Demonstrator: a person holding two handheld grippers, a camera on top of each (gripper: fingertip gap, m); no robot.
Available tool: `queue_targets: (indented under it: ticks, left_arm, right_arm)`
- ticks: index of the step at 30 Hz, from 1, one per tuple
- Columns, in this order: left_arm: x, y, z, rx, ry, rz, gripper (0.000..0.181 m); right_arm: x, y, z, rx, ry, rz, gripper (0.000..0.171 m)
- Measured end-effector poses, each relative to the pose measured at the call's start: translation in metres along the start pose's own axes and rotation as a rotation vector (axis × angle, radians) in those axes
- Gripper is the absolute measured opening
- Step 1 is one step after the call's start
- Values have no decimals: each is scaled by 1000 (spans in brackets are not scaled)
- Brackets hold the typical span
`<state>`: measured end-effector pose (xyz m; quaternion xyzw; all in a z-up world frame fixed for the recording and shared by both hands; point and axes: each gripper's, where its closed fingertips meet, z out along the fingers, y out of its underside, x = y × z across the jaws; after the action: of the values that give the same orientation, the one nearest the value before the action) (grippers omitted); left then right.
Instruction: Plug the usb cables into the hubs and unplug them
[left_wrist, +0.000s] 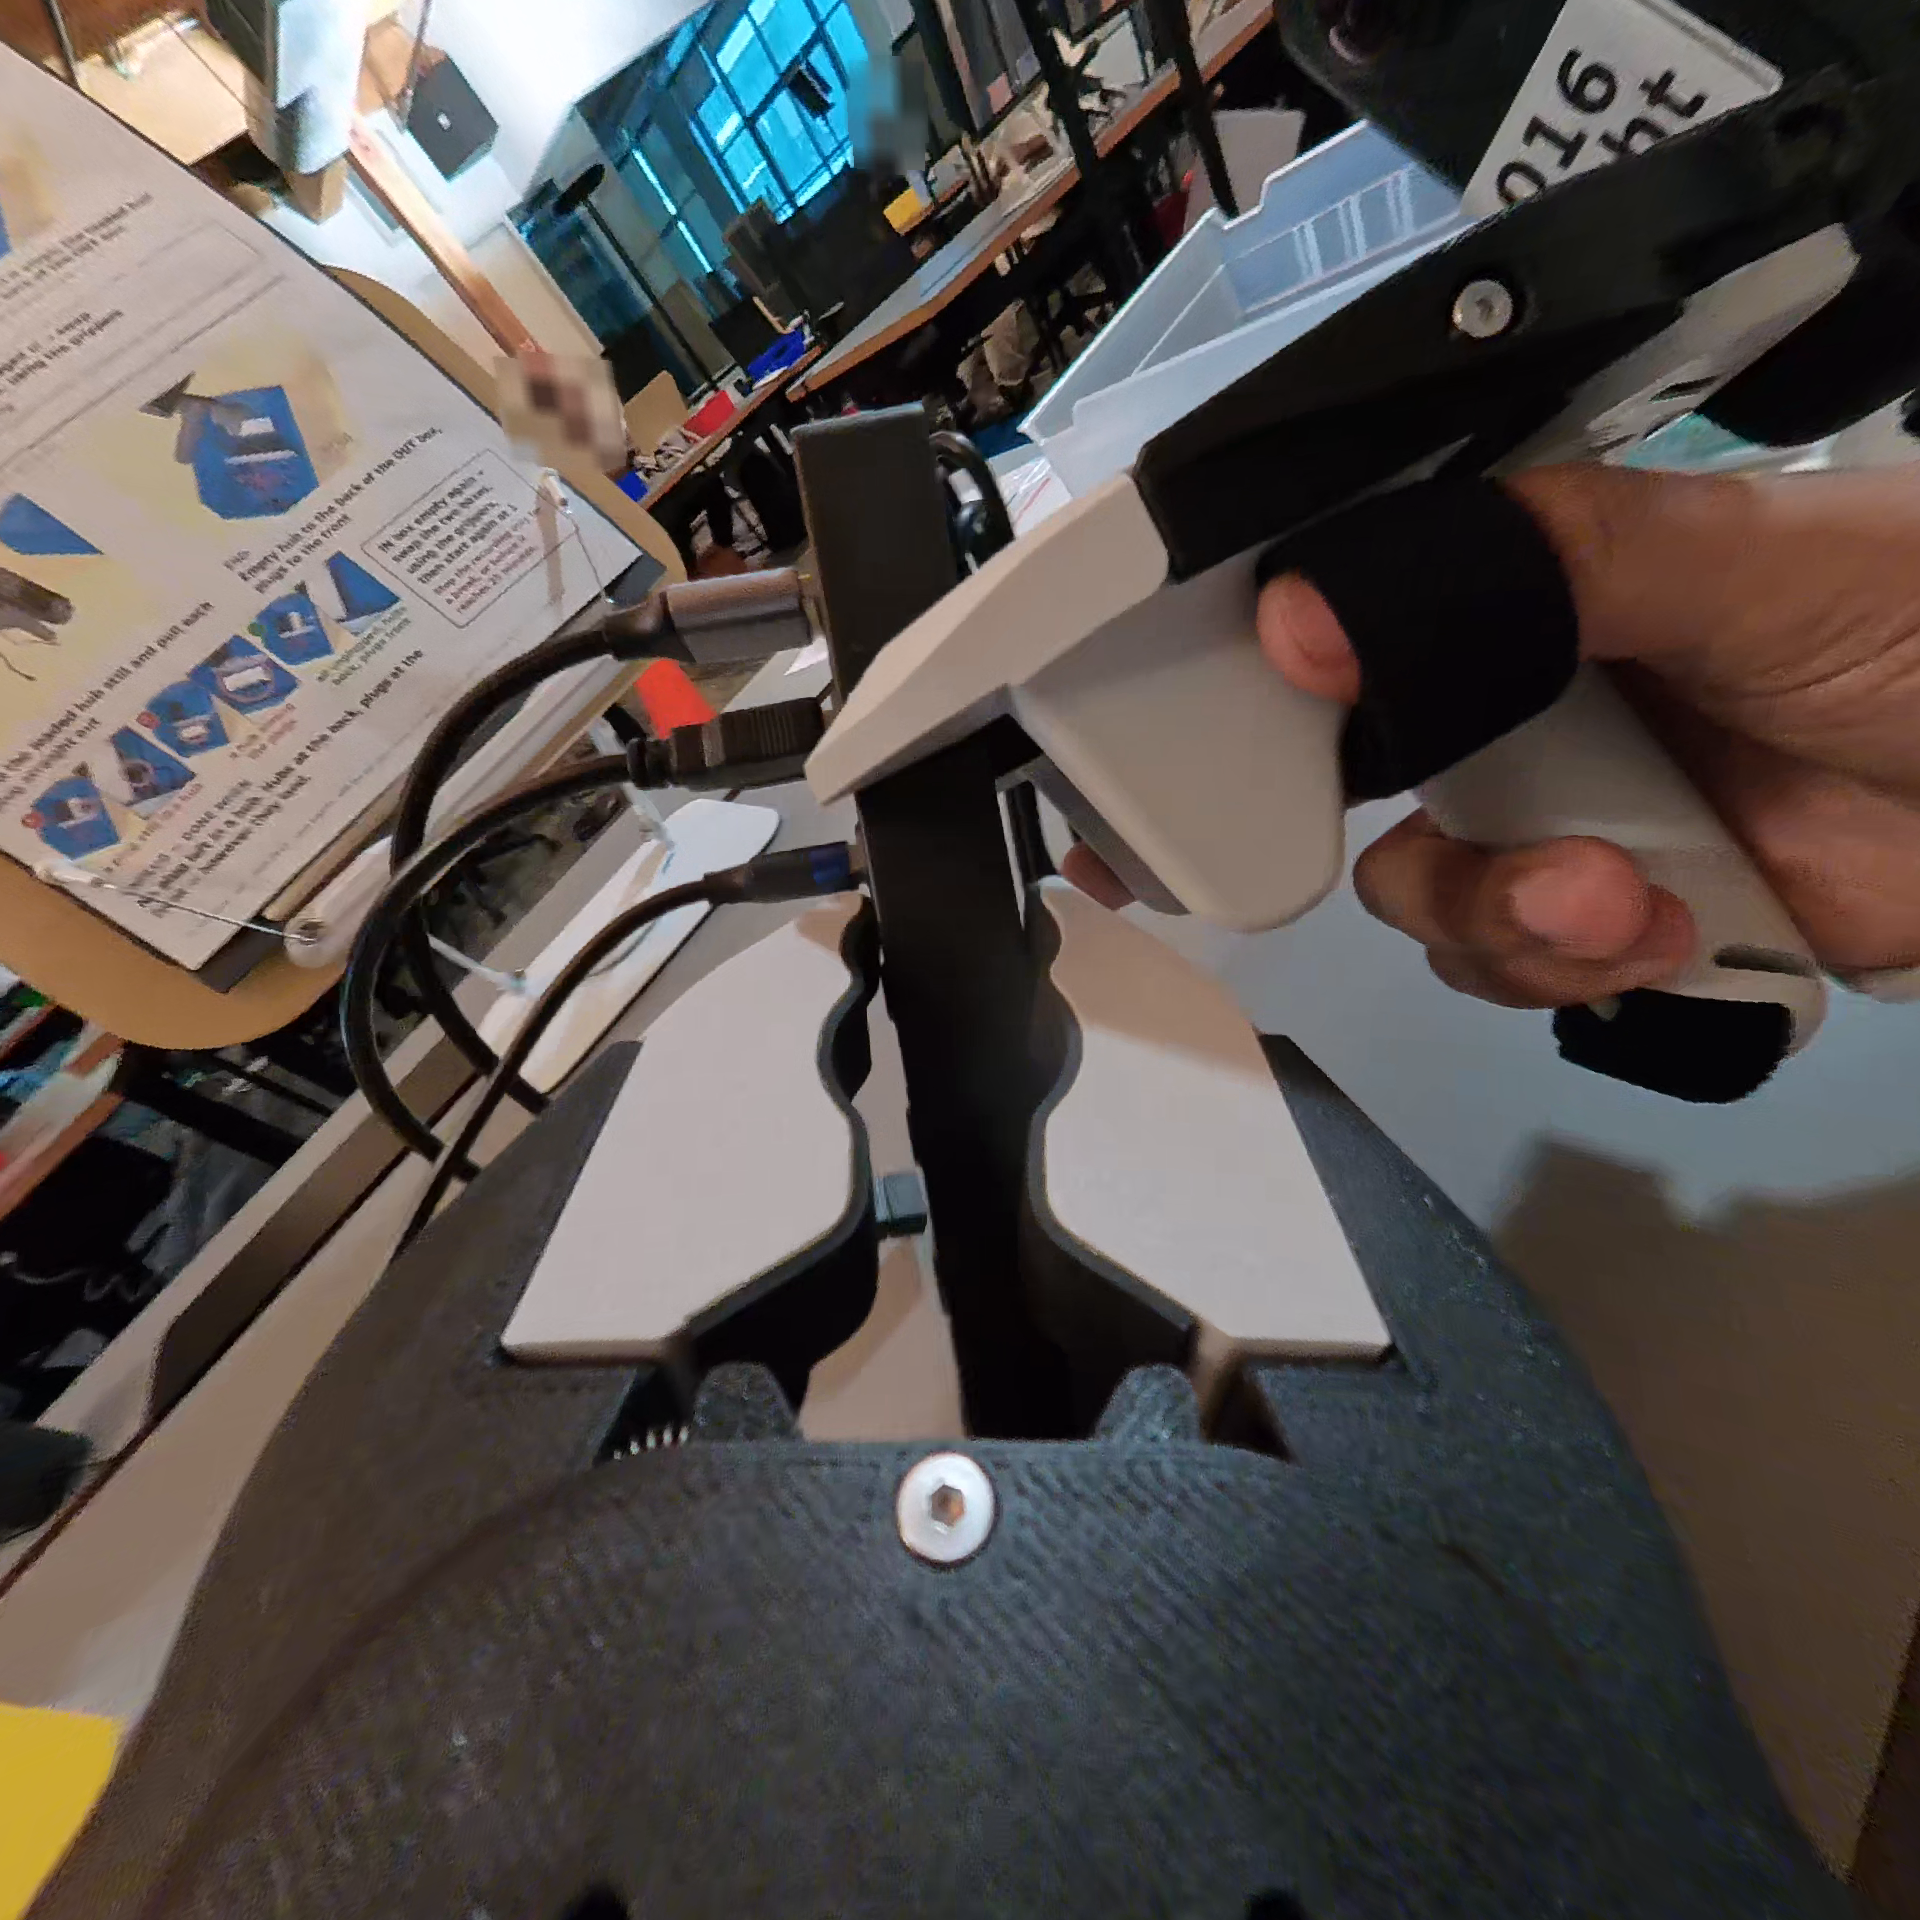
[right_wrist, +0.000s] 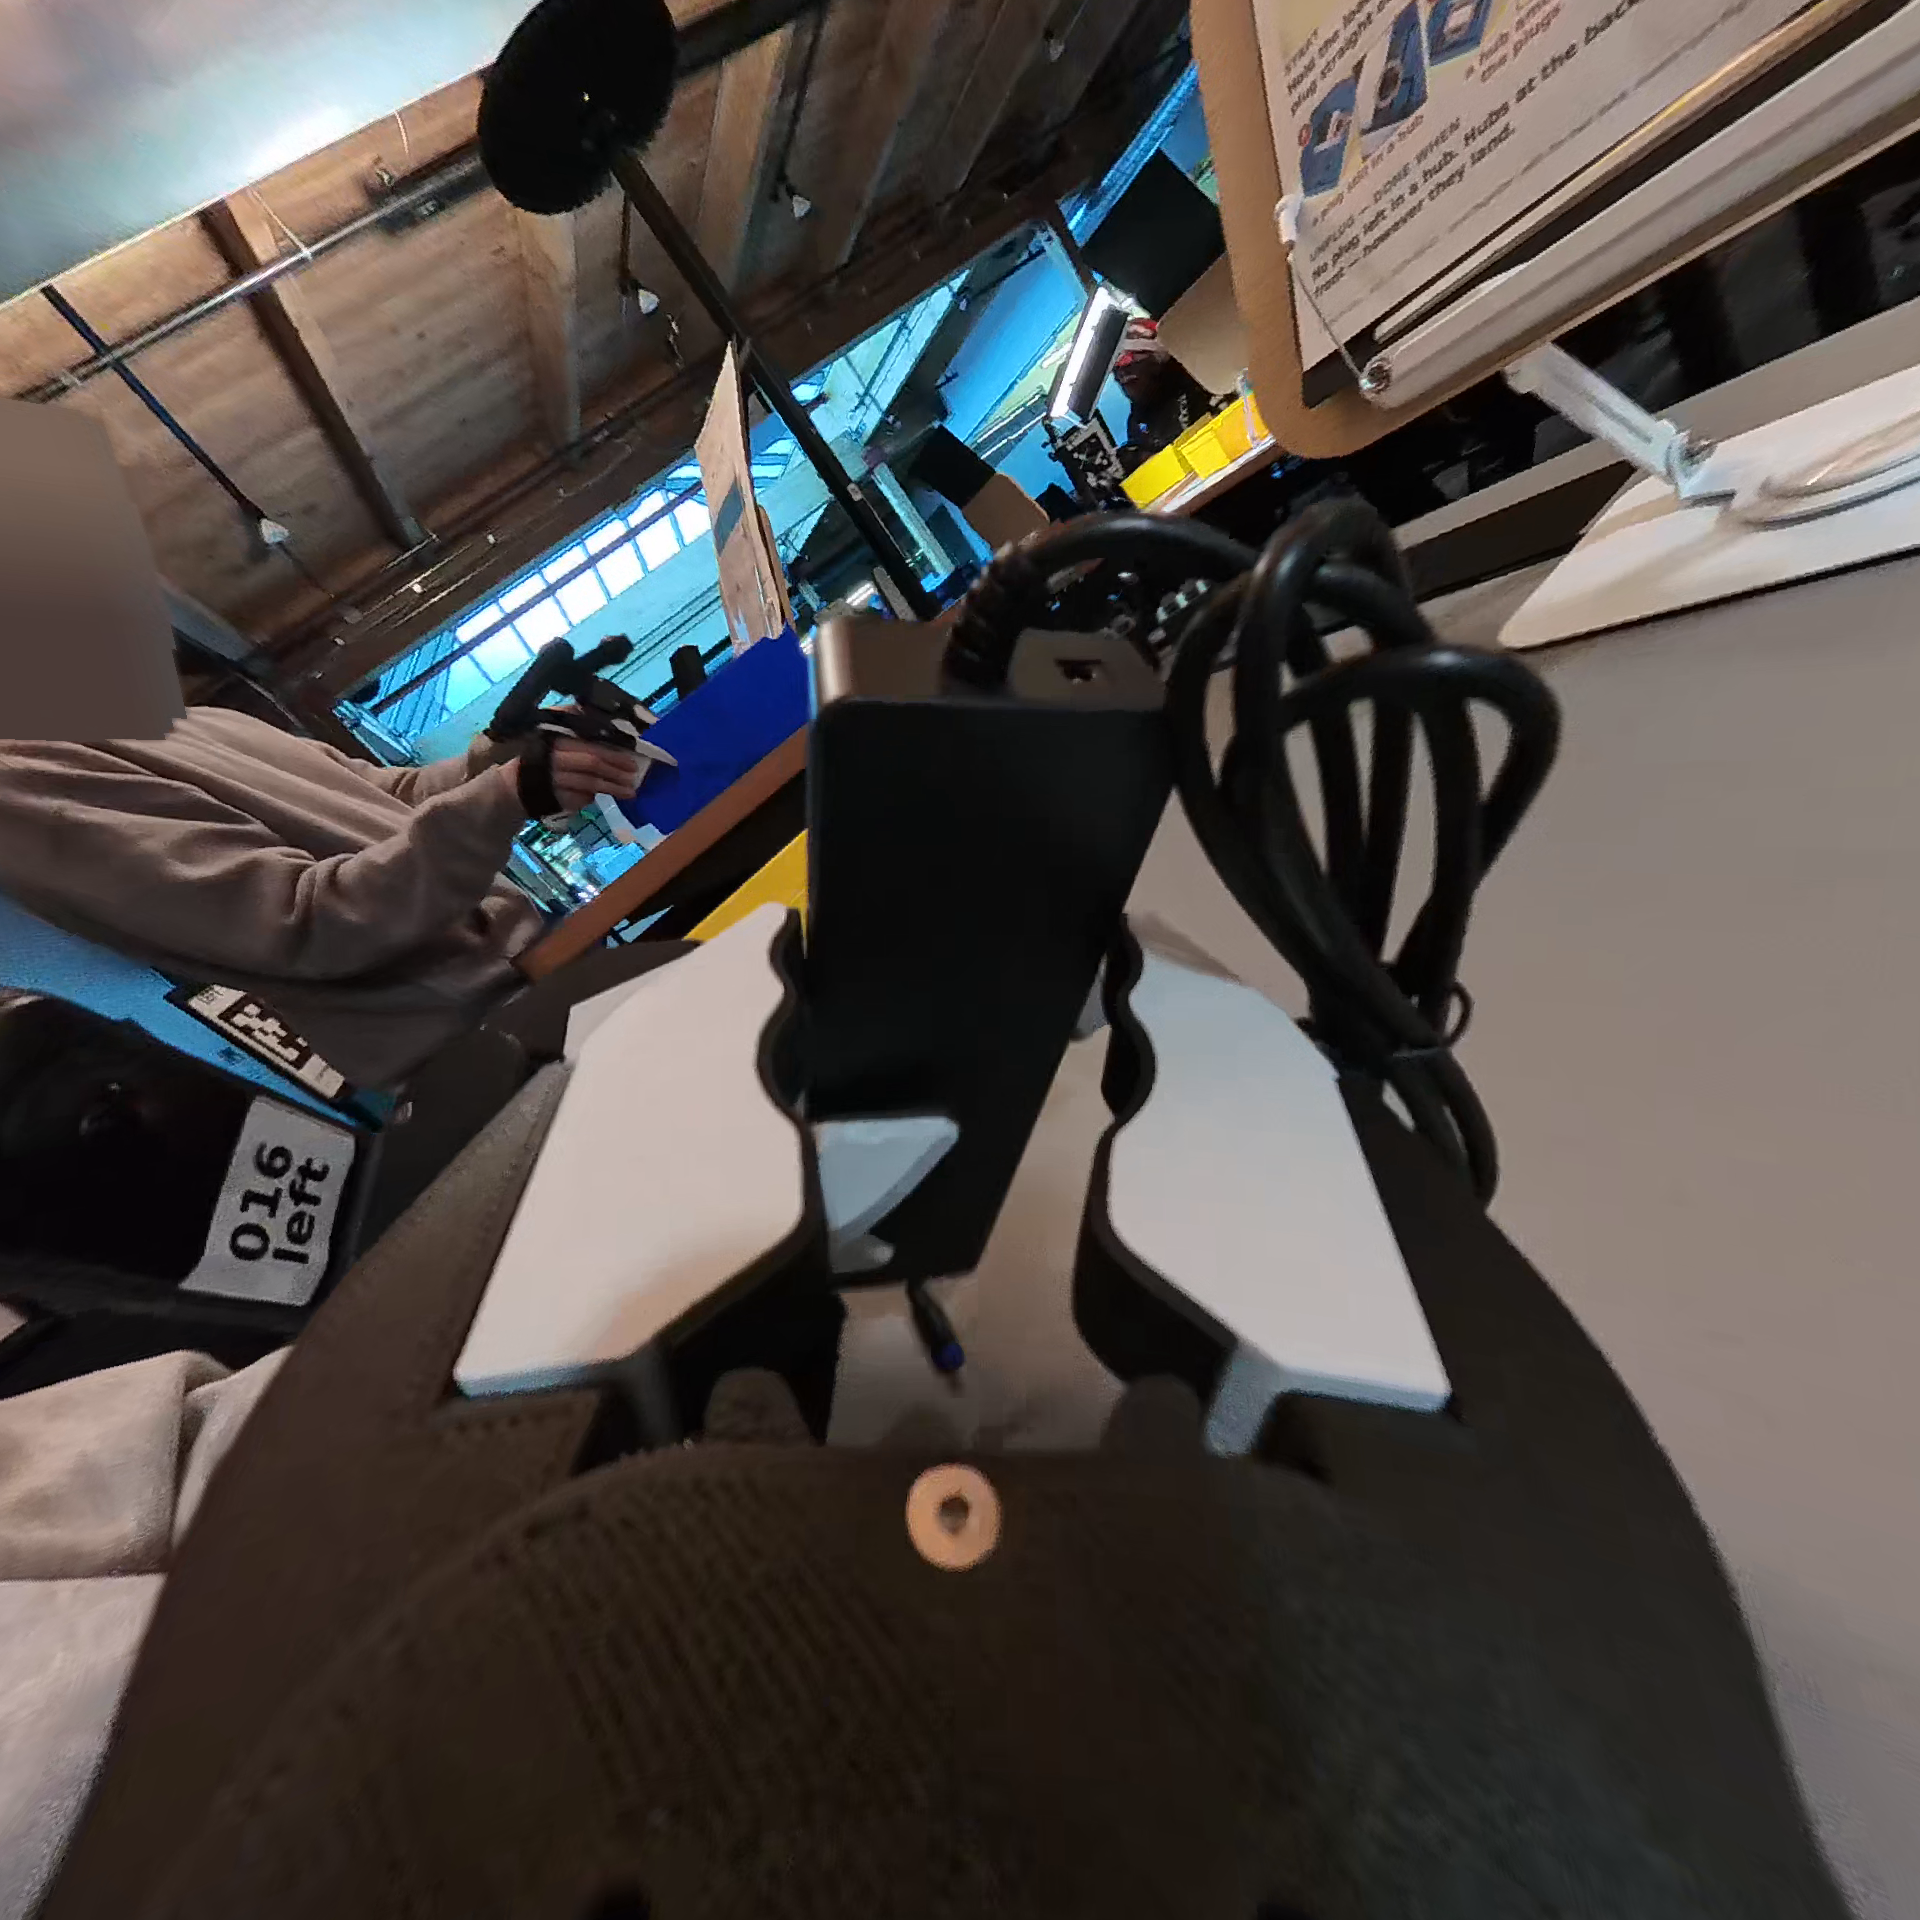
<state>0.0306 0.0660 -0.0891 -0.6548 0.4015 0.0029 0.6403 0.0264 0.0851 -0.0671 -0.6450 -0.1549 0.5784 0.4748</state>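
Jaws of the left gripper (left_wrist: 951, 1049) are clamped on the edge of a black hub (left_wrist: 914, 831), held upright above the grey worktop (left_wrist: 1558, 1195). Right gripper (right_wrist: 951, 1023) jaws also close on the hub's flat sides. Three black cables (left_wrist: 499, 883) are plugged into its left face, looping down. Beyond, an instruction sheet (left_wrist: 208, 520) leans on a stand, with a white bin (left_wrist: 1247, 312) behind. Farther off: long benches, blue-lit windows, a timber ceiling (right_wrist: 364, 312), and a seated person (right_wrist: 260, 852) at another bench.
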Motion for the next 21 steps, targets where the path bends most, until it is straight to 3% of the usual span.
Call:
queue_targets:
  ticks: [5,9,13,18,21]
  left_arm:
    - [2,-13,-3,109,60,-135,60]
    - [5,-13,-6,157,206,-322,52]
    - [-21,-22,-17,298,240,-563,45]
    - [-61,2,-18,347,241,-895,47]
    - [-67,-5,-27,424,350,-1018,37]
  right_arm:
    - [18,-20,-12,49,57,-40,56]
    - [38,-38,-23,72,88,-45,56]
    - [50,-48,-31,101,80,28,56]
    - [35,-54,-32,133,-51,85,56]
    - [25,-57,-33,154,-124,98,56]
